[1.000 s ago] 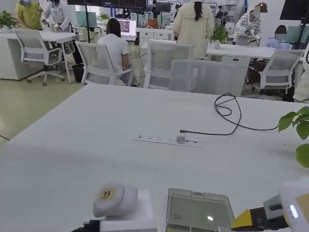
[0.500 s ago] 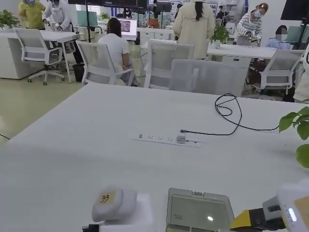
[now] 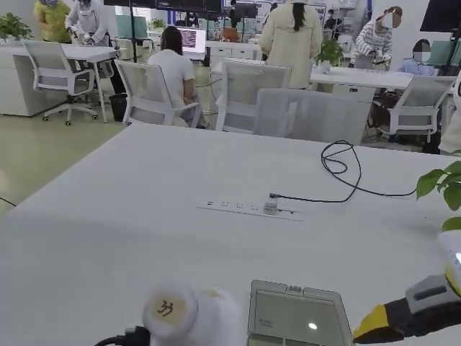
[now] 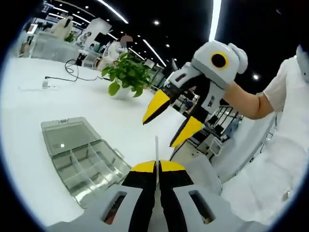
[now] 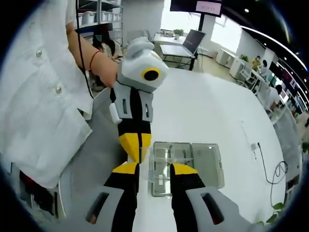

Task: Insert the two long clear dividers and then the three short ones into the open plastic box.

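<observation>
The white table [image 3: 144,238] runs from the near edge to the far chairs. A leafy green plant [image 3: 443,187] stands at its right side.

The open plastic box [image 3: 295,317] lies flat at the near middle of the table, between the two grippers, with its clear lid folded back on the far side. In the left gripper view, clear walls already split the base of the box [image 4: 87,166] into several compartments.

The left gripper [image 4: 156,166] is near and to the left of the box. Its yellow-tipped jaws are pressed together on a thin clear divider [image 4: 156,147]. The divider is seen edge-on and stands up from between the tips, in the air and apart from the box. Whether it is a long or a short one cannot be told.

The right gripper [image 5: 154,169] is near and to the right of the box. Its jaws are spread wide with nothing between them. In the left gripper view, it hangs just beyond the top of the divider without touching it.

A black cable [image 3: 338,169] loops across the far right of the table to a power strip [image 3: 248,209] set into the middle.
</observation>
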Available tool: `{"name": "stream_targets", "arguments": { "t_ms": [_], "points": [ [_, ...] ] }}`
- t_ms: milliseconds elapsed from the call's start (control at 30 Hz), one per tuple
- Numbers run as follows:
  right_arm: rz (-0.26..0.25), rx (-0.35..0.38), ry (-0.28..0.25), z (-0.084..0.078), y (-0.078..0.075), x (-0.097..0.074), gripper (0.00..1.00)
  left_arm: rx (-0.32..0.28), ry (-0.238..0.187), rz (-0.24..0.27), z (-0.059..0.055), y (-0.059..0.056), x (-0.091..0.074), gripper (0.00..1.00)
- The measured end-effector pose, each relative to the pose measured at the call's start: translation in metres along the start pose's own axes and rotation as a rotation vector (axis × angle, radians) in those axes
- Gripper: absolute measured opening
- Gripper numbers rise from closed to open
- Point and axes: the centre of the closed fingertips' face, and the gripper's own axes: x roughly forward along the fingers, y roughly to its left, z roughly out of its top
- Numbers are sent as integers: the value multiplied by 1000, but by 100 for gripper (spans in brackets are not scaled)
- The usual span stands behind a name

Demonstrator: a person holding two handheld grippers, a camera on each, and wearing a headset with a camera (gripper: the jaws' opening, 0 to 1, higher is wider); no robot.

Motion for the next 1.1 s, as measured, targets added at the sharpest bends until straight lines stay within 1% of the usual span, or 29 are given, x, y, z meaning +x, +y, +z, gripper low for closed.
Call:
{"name": "stream_targets", "arguments": {
  "t_ms": [33, 67, 100, 133, 167, 200, 233, 267, 333, 367, 467, 500, 600, 633, 700, 900, 1100],
  "points": [
    [21, 16, -13, 1, 2, -1, 25, 52, 8, 4, -1, 0, 0, 0],
    [51, 33, -25, 2, 4, -1, 24, 62, 11, 5, -2, 0, 0, 0],
    [76, 43, -30, 2, 7, -1, 23, 92, 14, -2, -2, -3, -1, 0],
    [106, 50, -36, 2, 10, -1, 23, 110, 12, -12, -2, -5, -1, 0],
    [112, 46, -38, 2, 9, -1, 23, 127, 7, -23, -1, -8, -1, 0],
    [140, 59, -34, 1, 13, 0, 22, 144, -1, -35, 0, -11, -2, 0],
    [158, 66, -34, 0, 15, 0, 20, 151, -2, -39, 0, -13, -2, 0],
    [176, 69, -41, 2, 18, 0, 16, 171, -1, -50, 1, -15, -3, 0],
    [220, 96, -53, 4, 24, 1, 16, 190, -3, -60, 2, -18, -3, 0],
    [232, 96, -56, 6, 25, 1, 14, 198, 0, -61, 1, -18, -3, 0],
    [261, 102, -62, 8, 29, 1, 10, 213, -1, -75, 1, -20, -3, 0],
    [268, 105, -64, 9, 30, 1, 9, 229, -11, -84, 3, -22, -4, 0],
    [293, 108, -64, 9, 34, 1, 8, 244, -24, -104, 5, -27, -5, 0],
    [303, 111, -65, 10, 36, 1, 8, 244, -23, -101, 5, -27, -5, 0],
    [311, 111, -64, 10, 37, 1, 7, 250, -21, -102, 5, -27, -5, 0],
    [334, 113, -67, 10, 40, 1, 4, 260, -30, -108, 7, -28, -6, 0],
    [351, 95, -68, 10, 43, 1, 3, 278, -26, -119, 5, -30, -5, 0]
  ]
}}
